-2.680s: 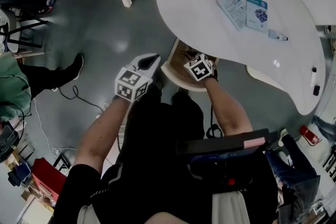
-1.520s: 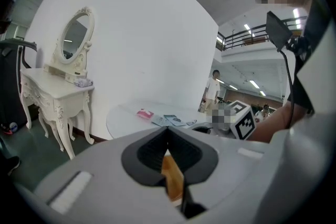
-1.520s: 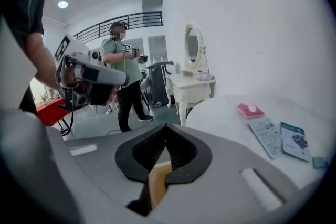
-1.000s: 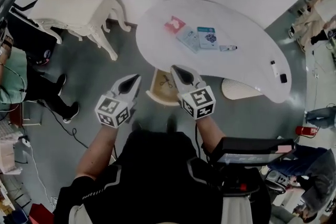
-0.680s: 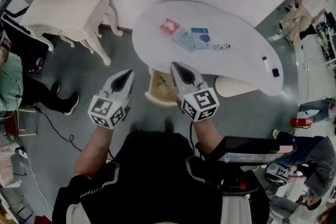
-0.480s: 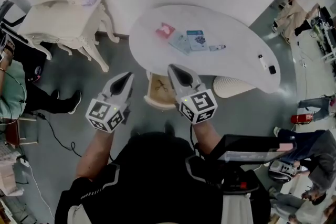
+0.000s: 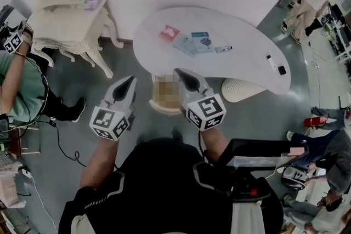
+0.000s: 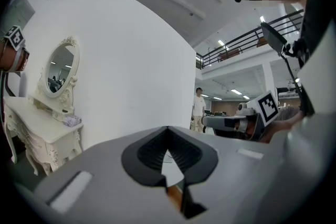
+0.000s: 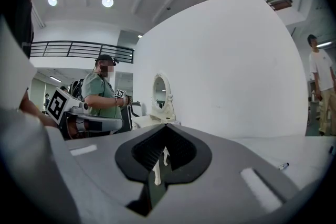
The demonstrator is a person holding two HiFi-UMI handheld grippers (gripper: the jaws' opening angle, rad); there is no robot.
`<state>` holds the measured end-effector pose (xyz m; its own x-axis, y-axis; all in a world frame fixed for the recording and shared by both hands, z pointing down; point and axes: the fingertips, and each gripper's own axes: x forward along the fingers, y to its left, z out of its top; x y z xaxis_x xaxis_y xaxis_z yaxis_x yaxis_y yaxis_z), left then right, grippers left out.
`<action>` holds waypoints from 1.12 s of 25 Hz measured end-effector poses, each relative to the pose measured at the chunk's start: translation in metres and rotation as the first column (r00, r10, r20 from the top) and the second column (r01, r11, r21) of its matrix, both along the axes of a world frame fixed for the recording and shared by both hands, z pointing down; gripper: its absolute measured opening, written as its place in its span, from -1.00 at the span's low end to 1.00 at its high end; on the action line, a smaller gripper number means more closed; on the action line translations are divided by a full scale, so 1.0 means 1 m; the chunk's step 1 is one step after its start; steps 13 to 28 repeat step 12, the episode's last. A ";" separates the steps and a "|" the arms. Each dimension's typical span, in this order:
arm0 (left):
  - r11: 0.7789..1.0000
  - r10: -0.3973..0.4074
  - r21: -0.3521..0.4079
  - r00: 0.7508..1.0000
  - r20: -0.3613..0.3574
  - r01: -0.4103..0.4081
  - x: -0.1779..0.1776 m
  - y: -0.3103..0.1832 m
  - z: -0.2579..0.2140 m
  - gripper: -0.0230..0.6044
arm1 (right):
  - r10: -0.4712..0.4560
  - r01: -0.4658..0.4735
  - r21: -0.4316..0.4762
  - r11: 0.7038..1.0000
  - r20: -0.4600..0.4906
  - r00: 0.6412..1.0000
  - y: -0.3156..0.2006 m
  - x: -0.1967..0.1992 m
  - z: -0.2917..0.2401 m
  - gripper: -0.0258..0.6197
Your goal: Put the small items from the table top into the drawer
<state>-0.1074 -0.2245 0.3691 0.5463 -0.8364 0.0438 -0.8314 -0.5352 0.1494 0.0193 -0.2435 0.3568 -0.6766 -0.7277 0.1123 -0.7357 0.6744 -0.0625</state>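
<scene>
On the white curved table top (image 7: 247,35) lie a red packet (image 7: 169,33), a pale blue card (image 7: 186,45), a teal card (image 7: 203,41) and a small pen-like item (image 7: 224,49); two small dark items (image 7: 280,70) sit far right. The open drawer (image 7: 162,111) hangs under the table's near edge, its inside covered by a mosaic patch. My left gripper (image 7: 130,80) (image 8: 168,128) is shut and empty, left of the drawer. My right gripper (image 7: 178,72) (image 9: 166,127) is shut and empty, held above the drawer's right side. The right gripper view catches the pen (image 9: 282,166).
An ornate white dressing table (image 7: 66,13) with a mirror stands at the far left. A person in green (image 7: 16,79) sits beside it. A white ribbed stand (image 7: 241,88) is under the table's right half. A dark seat (image 7: 258,156) is at my lower right.
My right gripper has come up out of the drawer, and the view has pulled back from the table. Over the last second both grippers have barely moved.
</scene>
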 end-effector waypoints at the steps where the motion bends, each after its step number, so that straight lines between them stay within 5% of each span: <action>1: 1.000 -0.001 0.001 1.000 0.000 0.001 0.000 0.001 -0.001 -0.93 | 0.002 -0.002 0.000 1.000 0.001 1.000 0.001 0.001 0.000 -0.92; 28: 1.000 -0.003 0.012 1.000 -0.006 0.003 0.001 0.011 -0.009 -0.93 | 0.014 -0.014 0.002 1.000 -0.003 1.000 0.008 0.008 -0.001 -0.92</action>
